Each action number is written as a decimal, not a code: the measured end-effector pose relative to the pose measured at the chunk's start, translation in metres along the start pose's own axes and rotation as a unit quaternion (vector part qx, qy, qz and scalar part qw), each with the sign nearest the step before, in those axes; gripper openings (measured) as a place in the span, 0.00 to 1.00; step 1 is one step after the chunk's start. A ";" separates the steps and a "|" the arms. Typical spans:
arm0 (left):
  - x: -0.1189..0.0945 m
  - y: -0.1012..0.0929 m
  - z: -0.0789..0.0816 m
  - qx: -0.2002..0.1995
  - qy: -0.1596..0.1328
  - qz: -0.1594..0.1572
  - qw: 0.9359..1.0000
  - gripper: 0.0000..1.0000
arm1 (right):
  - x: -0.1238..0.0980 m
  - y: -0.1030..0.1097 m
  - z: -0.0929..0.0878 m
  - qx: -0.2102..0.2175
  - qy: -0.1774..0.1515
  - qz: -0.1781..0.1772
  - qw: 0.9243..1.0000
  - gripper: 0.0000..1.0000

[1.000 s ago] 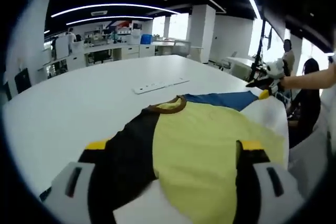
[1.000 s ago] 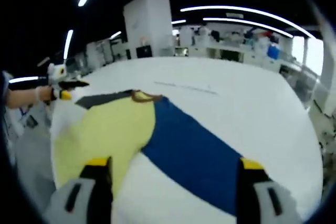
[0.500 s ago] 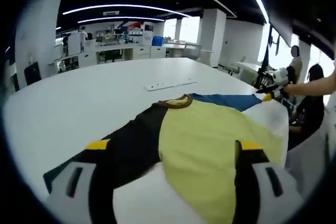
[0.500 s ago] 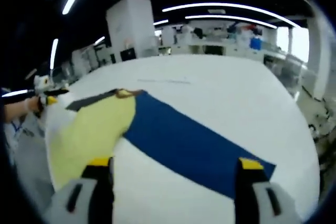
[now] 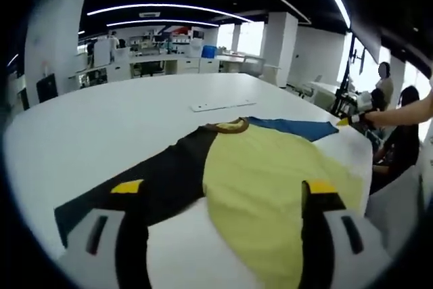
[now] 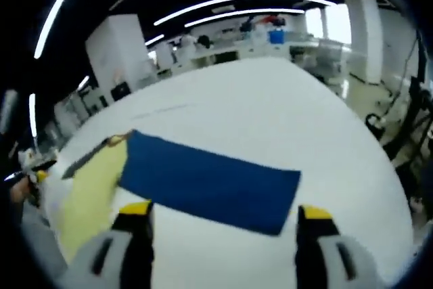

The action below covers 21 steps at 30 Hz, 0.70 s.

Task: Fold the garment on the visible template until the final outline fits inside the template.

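the garment [image 5: 257, 181], yellow in the middle with a black sleeve and a blue sleeve [image 6: 203, 181], lies spread flat on the white table [image 5: 101, 126]. left gripper [image 5: 223, 191] and right gripper [image 6: 220, 213] both hover spread apart, holding nothing.

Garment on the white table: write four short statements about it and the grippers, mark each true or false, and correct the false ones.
1. The garment has yellow, black and blue panels. True.
2. The blue panel lies crumpled in a heap. False: it lies flat and spread out.
3. The left gripper is clamped on the yellow cloth. False: its jaws stand open, holding nothing.
4. The right gripper is open above the table. True.
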<state>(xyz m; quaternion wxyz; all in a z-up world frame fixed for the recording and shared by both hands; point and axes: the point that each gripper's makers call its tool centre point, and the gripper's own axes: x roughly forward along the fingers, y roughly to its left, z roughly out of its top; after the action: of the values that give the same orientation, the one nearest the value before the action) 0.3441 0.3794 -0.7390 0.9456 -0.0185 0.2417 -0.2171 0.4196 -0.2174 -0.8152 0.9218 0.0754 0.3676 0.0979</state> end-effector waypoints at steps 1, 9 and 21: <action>0.000 0.000 -0.001 -0.001 0.001 0.000 1.000 0.91 | -0.001 -0.006 -0.006 0.005 0.018 -0.015 1.000 0.77; -0.008 -0.007 -0.009 -0.015 0.004 0.007 1.000 0.90 | 0.007 -0.020 -0.013 0.101 0.019 -0.044 0.994 0.50; -0.011 -0.007 -0.018 -0.028 0.007 0.014 0.999 0.90 | 0.012 -0.024 -0.020 0.112 0.029 -0.062 0.991 0.11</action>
<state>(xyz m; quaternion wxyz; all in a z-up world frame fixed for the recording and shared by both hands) 0.3242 0.3794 -0.7490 0.9460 -0.0405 0.2544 -0.1968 0.4178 -0.2367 -0.8427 0.9007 0.1527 0.4068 0.0009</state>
